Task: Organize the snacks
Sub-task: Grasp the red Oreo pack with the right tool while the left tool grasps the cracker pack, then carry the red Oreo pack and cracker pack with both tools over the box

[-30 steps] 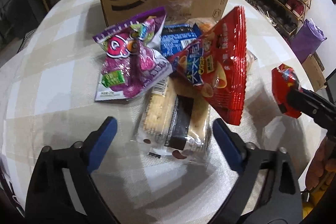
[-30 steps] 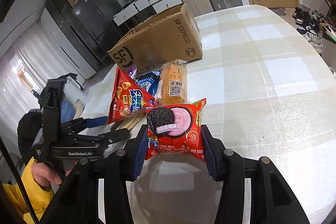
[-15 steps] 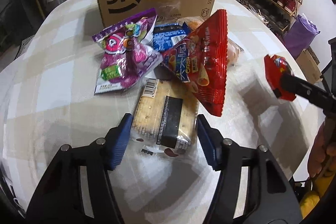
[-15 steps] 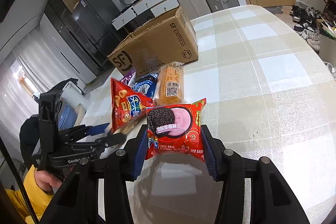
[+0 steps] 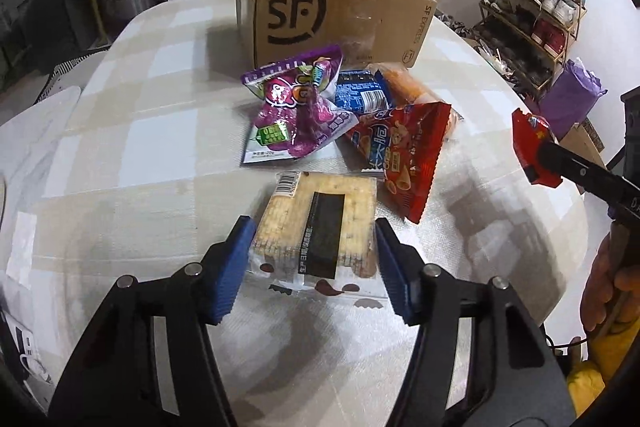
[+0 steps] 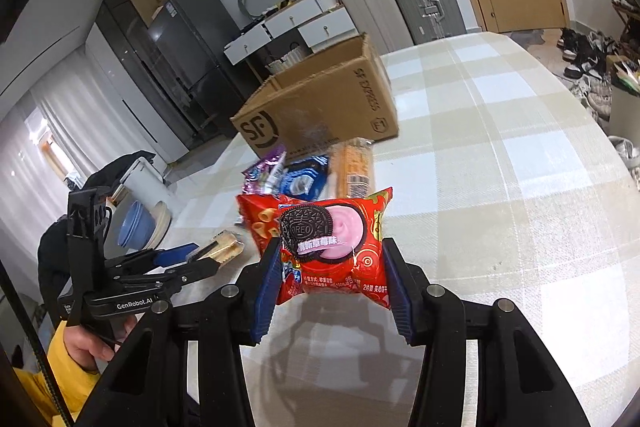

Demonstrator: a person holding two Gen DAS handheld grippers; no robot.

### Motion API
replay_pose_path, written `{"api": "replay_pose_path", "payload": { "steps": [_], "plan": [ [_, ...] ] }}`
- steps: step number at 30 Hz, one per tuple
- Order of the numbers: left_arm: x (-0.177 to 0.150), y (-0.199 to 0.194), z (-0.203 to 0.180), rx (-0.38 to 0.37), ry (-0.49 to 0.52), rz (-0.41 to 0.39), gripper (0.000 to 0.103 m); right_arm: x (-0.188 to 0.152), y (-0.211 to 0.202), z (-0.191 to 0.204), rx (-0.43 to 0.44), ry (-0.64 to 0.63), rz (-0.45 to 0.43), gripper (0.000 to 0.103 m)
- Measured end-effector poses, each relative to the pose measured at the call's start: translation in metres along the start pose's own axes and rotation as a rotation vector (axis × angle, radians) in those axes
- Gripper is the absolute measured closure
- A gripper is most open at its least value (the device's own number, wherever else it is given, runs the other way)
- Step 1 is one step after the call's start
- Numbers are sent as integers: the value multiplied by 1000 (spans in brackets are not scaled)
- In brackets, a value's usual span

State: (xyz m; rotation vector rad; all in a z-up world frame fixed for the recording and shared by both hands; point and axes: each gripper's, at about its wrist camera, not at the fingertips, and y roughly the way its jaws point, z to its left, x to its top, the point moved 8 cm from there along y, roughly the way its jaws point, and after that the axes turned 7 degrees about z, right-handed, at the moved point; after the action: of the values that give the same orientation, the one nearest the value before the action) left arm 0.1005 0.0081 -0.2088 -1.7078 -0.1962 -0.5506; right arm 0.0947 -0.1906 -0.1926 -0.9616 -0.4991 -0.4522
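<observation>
- A clear cracker pack (image 5: 316,227) is clamped between the left gripper (image 5: 312,267) pads.
- A red Oreo packet (image 6: 332,247) is pinched by the right gripper (image 6: 330,291); the cardboard box (image 6: 320,107) is seen beyond it.

Two close claw-mounted views, shared box (image 5: 332,15)
</observation>
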Motion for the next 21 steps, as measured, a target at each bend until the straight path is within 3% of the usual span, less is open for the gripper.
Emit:
{"api": "replay_pose_path", "payload": {
  "steps": [14,21],
  "plan": [
    [-7,-50,15,-39,-39,-93,46,18,-15,30,18,-44,-33,54],
    [1,-82,10,-14,-16,-174,46,33,-26,54,66,-66,-56,54]
  ]
}}
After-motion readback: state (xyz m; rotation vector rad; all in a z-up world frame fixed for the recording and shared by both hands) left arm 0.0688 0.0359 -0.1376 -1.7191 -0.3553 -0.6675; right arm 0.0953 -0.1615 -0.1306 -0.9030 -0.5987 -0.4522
